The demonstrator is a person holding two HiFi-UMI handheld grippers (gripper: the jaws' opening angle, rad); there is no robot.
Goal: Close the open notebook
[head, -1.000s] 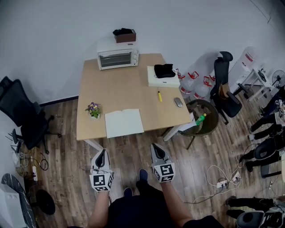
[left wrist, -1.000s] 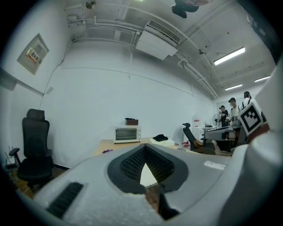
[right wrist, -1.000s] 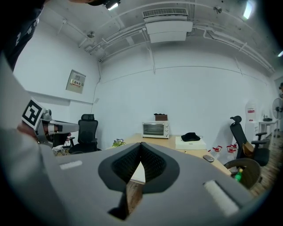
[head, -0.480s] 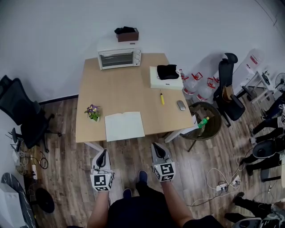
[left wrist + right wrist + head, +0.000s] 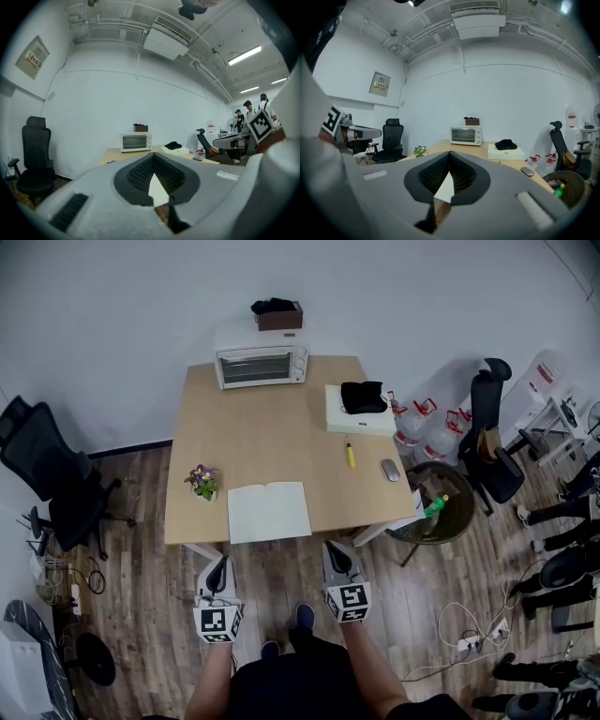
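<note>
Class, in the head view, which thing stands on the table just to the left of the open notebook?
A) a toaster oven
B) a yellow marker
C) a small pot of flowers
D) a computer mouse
C: the small pot of flowers stands directly left of the open notebook; the other items lie further back or to the right.

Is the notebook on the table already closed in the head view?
No, the notebook lies spread open at the near edge of the table, with both white pages facing up.

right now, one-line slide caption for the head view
Left gripper and right gripper, both shut, held short of the table where the notebook lies open.
</note>
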